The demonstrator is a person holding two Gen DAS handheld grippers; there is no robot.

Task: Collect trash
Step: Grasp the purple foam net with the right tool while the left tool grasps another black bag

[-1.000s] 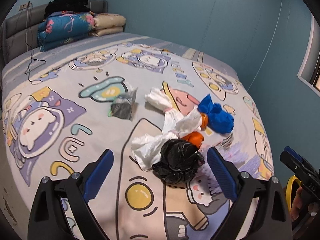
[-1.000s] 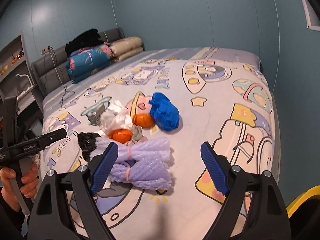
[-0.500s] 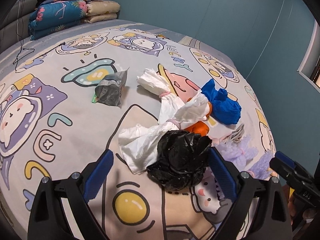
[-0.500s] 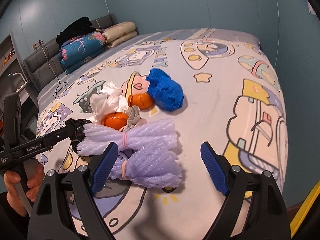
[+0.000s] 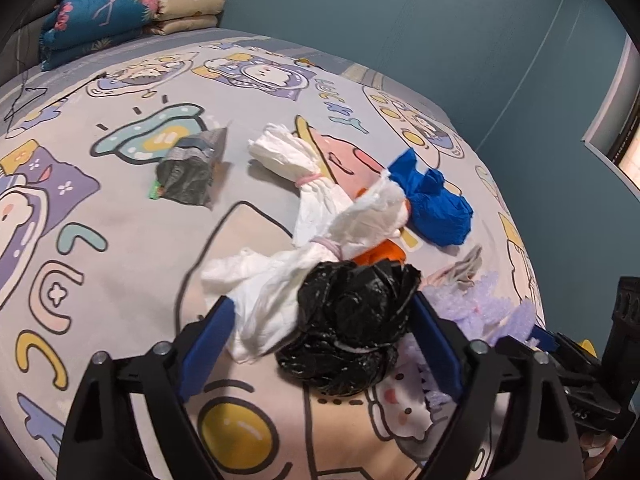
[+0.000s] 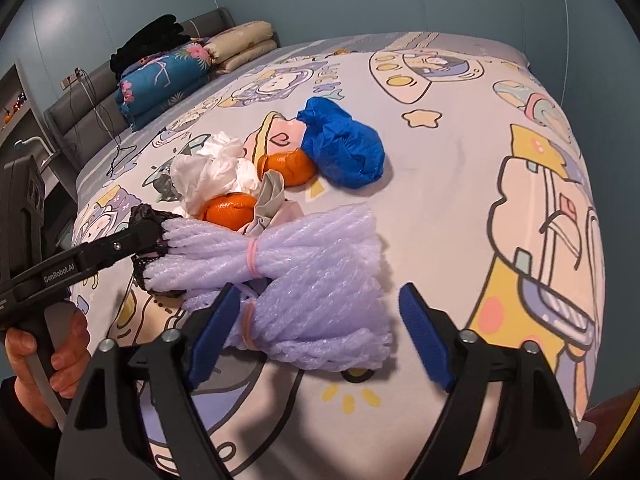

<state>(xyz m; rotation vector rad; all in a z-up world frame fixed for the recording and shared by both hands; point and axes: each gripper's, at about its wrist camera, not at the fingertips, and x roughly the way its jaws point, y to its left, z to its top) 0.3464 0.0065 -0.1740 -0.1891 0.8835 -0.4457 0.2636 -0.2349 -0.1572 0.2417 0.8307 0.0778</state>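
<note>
Black plastic, a crumpled bag, lies on the cartoon bedsheet between the spread blue fingers of the left gripper, seemingly not yet pinched. Purple foam netting sits between the wide-open fingers of the right gripper. White wrappers, two oranges and a blue bag lie just beyond.

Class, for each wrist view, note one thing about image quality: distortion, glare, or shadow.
Left wrist view: fisheye bends the bed into a dome with dark corner vignetting, and the black plastic bag shows glossy glare. Right wrist view: the same bulging distortion, soft even light, and a faint shadow beside the blue plastic bag.
</note>
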